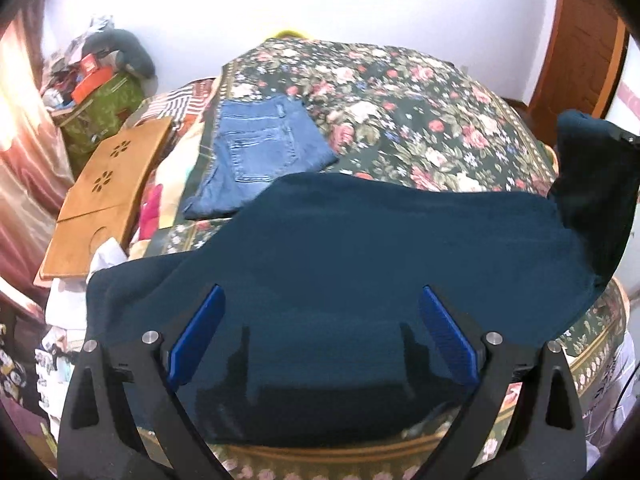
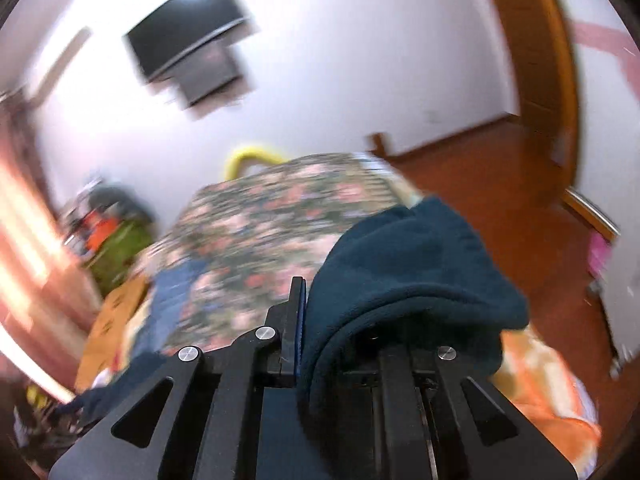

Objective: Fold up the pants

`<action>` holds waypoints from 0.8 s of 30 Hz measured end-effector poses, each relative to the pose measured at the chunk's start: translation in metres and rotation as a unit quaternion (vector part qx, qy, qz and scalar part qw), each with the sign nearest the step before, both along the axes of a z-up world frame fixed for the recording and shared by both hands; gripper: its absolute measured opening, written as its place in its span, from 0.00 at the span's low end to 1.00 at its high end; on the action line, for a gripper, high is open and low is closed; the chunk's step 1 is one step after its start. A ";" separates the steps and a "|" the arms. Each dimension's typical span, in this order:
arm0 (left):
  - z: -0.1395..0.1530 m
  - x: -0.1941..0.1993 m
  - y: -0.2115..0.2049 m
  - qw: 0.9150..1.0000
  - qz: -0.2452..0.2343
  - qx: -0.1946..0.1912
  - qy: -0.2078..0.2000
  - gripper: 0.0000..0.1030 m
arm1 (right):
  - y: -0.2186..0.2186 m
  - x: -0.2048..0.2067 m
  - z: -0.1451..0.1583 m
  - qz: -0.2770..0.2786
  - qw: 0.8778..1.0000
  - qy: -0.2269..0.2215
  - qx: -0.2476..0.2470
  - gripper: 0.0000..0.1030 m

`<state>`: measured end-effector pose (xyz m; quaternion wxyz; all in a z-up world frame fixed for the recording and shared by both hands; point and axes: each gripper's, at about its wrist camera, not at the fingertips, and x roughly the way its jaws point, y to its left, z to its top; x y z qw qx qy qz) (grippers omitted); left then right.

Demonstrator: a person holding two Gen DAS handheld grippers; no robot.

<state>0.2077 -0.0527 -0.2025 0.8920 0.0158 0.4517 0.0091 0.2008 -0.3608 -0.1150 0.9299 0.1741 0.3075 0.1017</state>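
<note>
- Dark teal pants (image 1: 360, 264) lie spread across the near edge of the bed (image 1: 400, 92), over the flowered bedspread.
- One end of the pants is lifted at the bed's right edge, hanging from the right gripper (image 1: 628, 140), seen at the far right of the left wrist view.
- Left gripper (image 1: 320, 344) sits over the pants near the bed's near edge, blue pads (image 1: 196, 340) spread wide apart, nothing between them.
- Right gripper (image 2: 316, 320) is pinching the teal fabric; cloth drapes over its right finger and hides it, left pad (image 2: 298, 320) pressed against the fabric.
- Right wrist view is motion-blurred, details of the bed soft.
- Folded blue jeans (image 1: 256, 152) lie toward the bed's left edge, just beyond the teal pants, pocket side up.
- Wooden lap tray (image 1: 104, 192) sits off the bed's left edge on a pile of mixed cloth.
- Green box (image 1: 104, 112) with clutter on top by the far left wall.
- TV (image 2: 188, 28) on the wall, wooden door (image 1: 580, 32) at right.
</note>
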 end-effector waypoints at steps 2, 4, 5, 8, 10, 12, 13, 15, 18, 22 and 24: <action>0.007 -0.007 0.009 1.000 0.006 -0.002 -0.009 0.96 | 0.038 0.001 -0.007 0.050 0.999 0.011 -0.004 0.09; 0.012 -0.014 0.018 1.000 0.011 -0.001 -0.017 0.96 | 0.077 -0.002 -0.024 0.095 0.995 0.034 -0.006 0.09; 0.013 -0.017 0.021 1.000 0.012 -0.001 -0.019 0.96 | 0.090 -0.003 -0.032 0.109 0.993 0.047 -0.004 0.09; 0.013 -0.028 0.033 1.000 0.015 0.001 -0.021 0.96 | 0.134 -0.010 -0.068 0.161 0.982 0.096 -0.022 0.09; 0.011 -0.032 0.038 1.000 0.017 0.005 -0.017 0.96 | 0.151 -0.017 -0.088 0.181 0.975 0.123 -0.038 0.12; 0.009 -0.035 0.043 1.000 0.018 0.006 -0.012 0.96 | 0.159 -0.022 -0.098 0.193 0.969 0.146 -0.053 0.14; 0.007 -0.036 0.045 1.000 0.018 0.007 -0.009 0.96 | 0.160 -0.025 -0.098 0.196 0.966 0.156 -0.059 0.15; 0.006 -0.036 0.044 1.000 0.020 0.015 -0.010 0.96 | 0.157 -0.030 -0.095 0.207 0.960 0.176 -0.061 0.23; 0.011 -0.034 0.037 0.999 0.016 0.027 -0.020 0.96 | 0.146 -0.038 -0.079 0.211 0.961 0.168 -0.054 0.44; 0.026 -0.024 0.018 0.999 -0.008 0.009 -0.034 0.96 | 0.120 -0.054 -0.052 0.189 0.971 0.125 -0.073 0.51; 0.035 -0.017 0.003 0.999 -0.026 0.002 -0.041 0.96 | 0.105 -0.055 -0.044 0.167 0.977 0.107 -0.073 0.51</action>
